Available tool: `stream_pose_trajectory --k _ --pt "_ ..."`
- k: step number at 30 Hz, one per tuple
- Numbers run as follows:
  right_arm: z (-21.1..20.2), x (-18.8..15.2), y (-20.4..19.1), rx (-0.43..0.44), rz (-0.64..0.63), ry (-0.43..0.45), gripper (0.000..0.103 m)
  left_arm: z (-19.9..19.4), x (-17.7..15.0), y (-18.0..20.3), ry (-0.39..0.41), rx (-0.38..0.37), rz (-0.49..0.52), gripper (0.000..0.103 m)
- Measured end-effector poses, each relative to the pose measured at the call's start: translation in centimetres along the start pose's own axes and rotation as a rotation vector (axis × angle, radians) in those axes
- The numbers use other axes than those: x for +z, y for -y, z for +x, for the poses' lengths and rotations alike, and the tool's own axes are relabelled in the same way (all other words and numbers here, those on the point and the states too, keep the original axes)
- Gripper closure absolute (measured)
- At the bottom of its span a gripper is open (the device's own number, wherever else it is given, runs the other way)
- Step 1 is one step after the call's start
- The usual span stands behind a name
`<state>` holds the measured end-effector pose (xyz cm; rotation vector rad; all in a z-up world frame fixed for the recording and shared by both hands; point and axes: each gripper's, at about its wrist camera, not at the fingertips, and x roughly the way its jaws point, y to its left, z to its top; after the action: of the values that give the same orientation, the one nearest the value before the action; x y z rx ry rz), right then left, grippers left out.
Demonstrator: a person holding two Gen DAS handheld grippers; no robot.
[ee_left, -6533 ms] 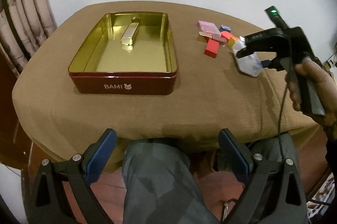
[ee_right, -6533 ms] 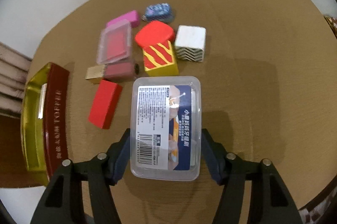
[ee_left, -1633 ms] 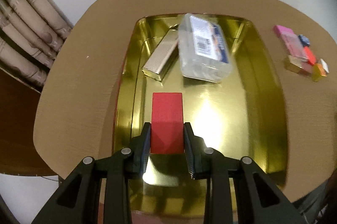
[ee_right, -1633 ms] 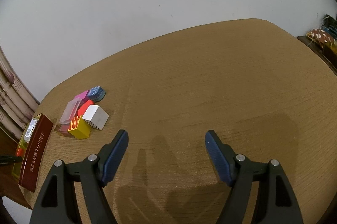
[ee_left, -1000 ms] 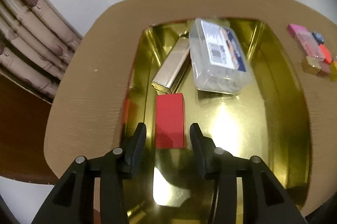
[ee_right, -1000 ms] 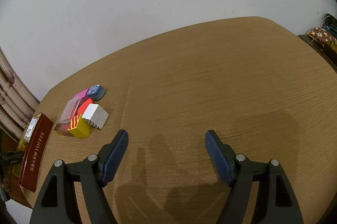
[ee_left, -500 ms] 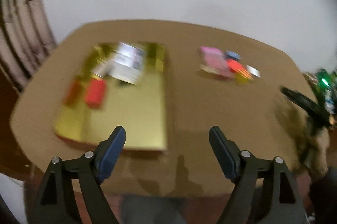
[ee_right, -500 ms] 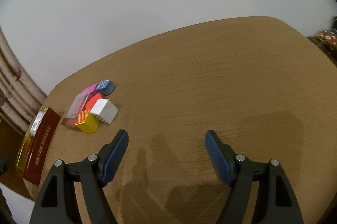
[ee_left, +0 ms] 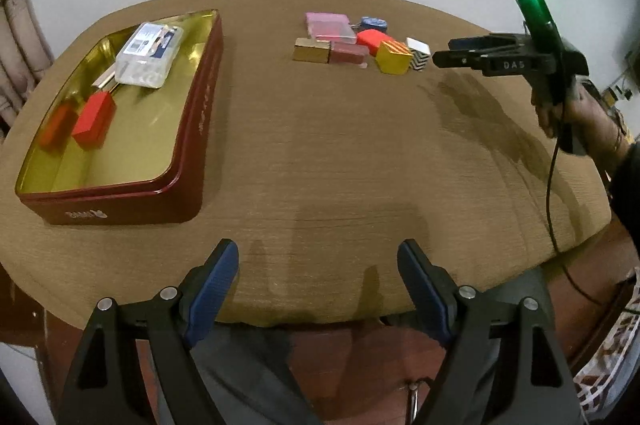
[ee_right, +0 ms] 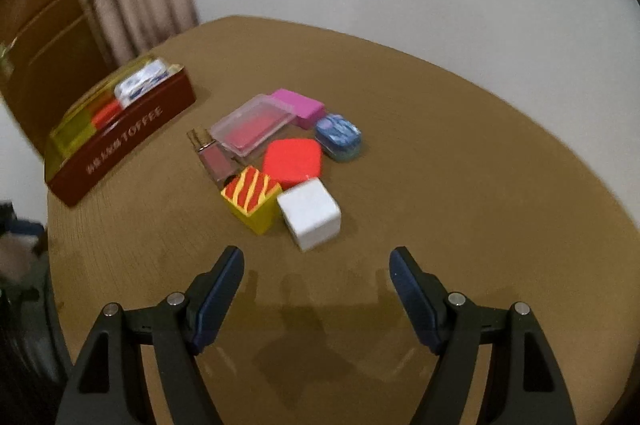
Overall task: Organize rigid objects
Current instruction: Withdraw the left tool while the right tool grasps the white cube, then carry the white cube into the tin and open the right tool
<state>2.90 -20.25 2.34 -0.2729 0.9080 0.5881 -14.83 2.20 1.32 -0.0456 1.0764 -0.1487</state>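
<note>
Gold-lined tin (ee_left: pixel 188 129) holds red block (ee_left: pixel 94 121), clear case (ee_left: pixel 150 55) | remaining blocks (ee_right: pixel 280 161) clustered mid-table, awaiting sorting | left gripper (ee_left: pixel 318 289), right gripper (ee_right: pixel 316 289) wide, empty, right nearing white cube (ee_right: pixel 310 219)

The tin (ee_left: pixel 188 129) looks like metal: its inside is glossy gold and mirrors the red block (ee_left: pixel 94 121) at 9 o'clock of it; its outer wall is smooth, dark red lacquer. The case (ee_left: pixel 150 55) in it is clear, shiny plastic with a printed paper label. The table (ee_left: pixel 340 161) has a matt brown surface with a fine woven or wood-like grain. The lidded box (ee_right: pixel 252 124) at 12 o'clock of the pile is frosted clear plastic. The white cube (ee_right: pixel 310 215) and striped cube (ee_right: pixel 252 197) look painted and matt. The gripper pads (ee_right: pixel 216 295) are ribbed blue rubber or plastic.
</note>
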Motion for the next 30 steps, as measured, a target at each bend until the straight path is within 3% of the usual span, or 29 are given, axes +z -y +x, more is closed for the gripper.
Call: stream_pose_trajectory --k 5,10,17,23,26,30 --pt "1.6 2.1 -0.1 0.015 -0.089 -0.043 0.032 1.0 -0.2 -0.6 -0.037 -0.005 -0.019 0.024" --pt "3.3 2.6 -0.5 0.012 -0.153 -0.114 0.070 2.2 -0.3 -1.2 -0.084 -0.013 -0.038 0.023" --pt "3.8 2.4 -1.1 0.009 -0.139 -0.136 0.073 2.2 -0.2 -1.5 -0.073 0.005 -0.038 0.023" --pt "-2.0 0.9 -1.7 -0.014 -0.016 -0.017 0.073 0.4 -1.0 -2.2 -0.027 0.014 -0.063 0.023" --pt "-5.6 2.5 -5.3 0.076 -0.009 0.074 0.073 -0.6 -2.0 -3.4 -0.027 0.017 -0.100 0.023" --pt "-6.9 7.1 -12.6 0.215 -0.083 0.132 0.073 -1.9 -3.7 -5.5 -0.031 0.046 -0.155 0.023"
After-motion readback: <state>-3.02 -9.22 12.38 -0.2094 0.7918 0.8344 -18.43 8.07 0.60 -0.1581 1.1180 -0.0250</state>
